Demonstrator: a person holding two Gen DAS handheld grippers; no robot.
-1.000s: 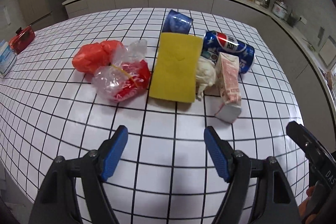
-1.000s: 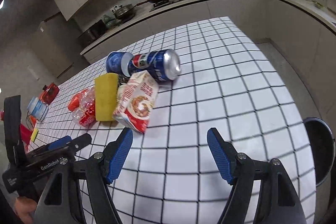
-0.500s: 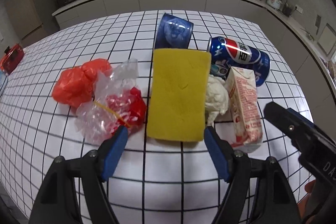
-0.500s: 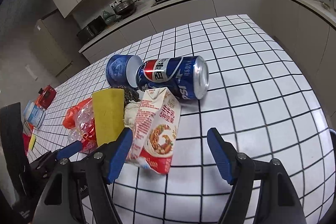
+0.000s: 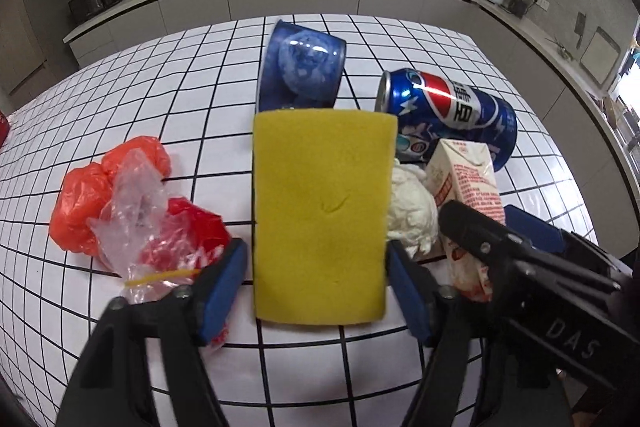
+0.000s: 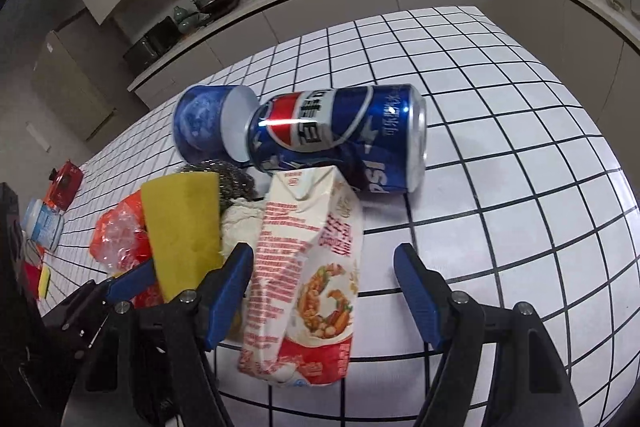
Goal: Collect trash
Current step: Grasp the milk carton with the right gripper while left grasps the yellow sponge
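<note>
The left gripper [image 5: 316,267] straddles the yellow sponge [image 5: 322,215], which lies flat in the middle of the left wrist view on the tiled table [image 5: 400,367]; its jaws have just been closing, with the sponge between them, and the blue pads sit right at its long edges, though a firm squeeze does not show, so I read them as apart. In the right wrist view the right gripper [image 6: 322,279] frames the milk carton [image 6: 308,287] at lower centre; its jaws have also been closing, the left pad near the carton's side, the right pad well clear of it. Both pieces look light. The sponge should be soft and springy, so a pinch across its narrow width, near the middle of its length, seems the best hold. The carton looks dented and probably empty, so it would crumple; take it across its flat body. Just behind lie a cola can [image 6: 340,135] on its side, a blue cup [image 6: 208,125] and a white wad [image 5: 412,211]; red plastic bags [image 5: 120,203] lie at the left.
</note>
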